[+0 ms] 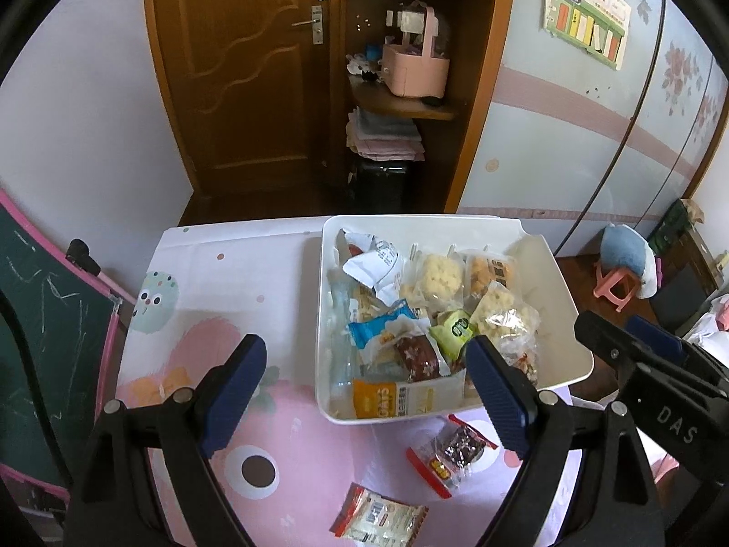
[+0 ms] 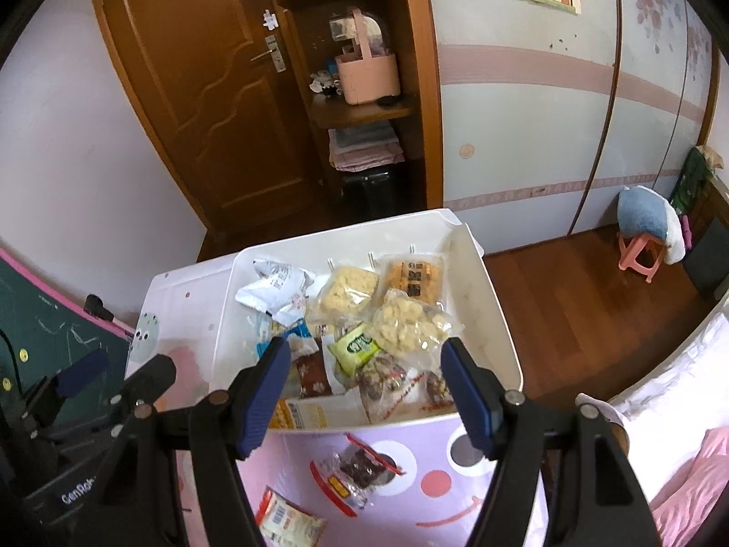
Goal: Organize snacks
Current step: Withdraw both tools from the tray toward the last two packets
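Note:
A white tray full of several snack packets stands at the far right of a table with a pink cartoon cloth. On the cloth in front of the tray lie two loose packets: a clear red-edged one with dark pieces and a red-and-white one. My left gripper hovers open and empty over the tray's near left part. My right gripper hangs open and empty above the tray's near edge, with the red-edged packet and the red-and-white packet below it. Each gripper also shows in the other's view: the right gripper, the left gripper.
A green chalkboard with a pink frame leans at the table's left. Behind the table are a wooden door and shelves holding a pink basket. A pink stool with a blue cushion stands on the wooden floor; bedding lies to the right.

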Available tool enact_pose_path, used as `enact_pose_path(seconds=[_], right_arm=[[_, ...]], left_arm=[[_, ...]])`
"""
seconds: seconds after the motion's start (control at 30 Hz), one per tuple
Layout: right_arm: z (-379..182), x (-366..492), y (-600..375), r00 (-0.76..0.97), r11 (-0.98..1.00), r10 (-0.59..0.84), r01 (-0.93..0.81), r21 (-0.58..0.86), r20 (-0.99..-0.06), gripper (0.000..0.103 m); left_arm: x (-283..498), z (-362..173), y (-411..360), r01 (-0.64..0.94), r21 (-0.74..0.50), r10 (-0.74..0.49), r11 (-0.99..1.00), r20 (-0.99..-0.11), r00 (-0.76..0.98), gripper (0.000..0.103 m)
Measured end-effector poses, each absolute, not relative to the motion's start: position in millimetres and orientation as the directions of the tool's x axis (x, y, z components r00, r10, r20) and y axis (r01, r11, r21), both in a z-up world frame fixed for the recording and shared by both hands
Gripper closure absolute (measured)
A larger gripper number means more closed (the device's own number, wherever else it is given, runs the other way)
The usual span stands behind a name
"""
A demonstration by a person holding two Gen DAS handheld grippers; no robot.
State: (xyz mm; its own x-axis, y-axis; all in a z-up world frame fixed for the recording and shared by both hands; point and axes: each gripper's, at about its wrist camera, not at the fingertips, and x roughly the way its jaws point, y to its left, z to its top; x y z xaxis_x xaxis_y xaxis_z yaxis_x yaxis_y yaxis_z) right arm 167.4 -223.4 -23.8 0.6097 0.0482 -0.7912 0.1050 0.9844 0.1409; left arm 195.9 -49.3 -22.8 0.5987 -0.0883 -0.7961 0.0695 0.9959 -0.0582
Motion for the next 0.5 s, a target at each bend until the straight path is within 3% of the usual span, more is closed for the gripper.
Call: enact_pose_path(seconds=[0.5], right_arm=[[-55.4,125.6,-220.7,0.518,0.991,0.073,0.057,0.119,-0.853,0.034]], left_arm=[[135.6,-51.7,-38.4,0.064,-0.070,-0.094,0.995,-0.823,0.560,0.014]])
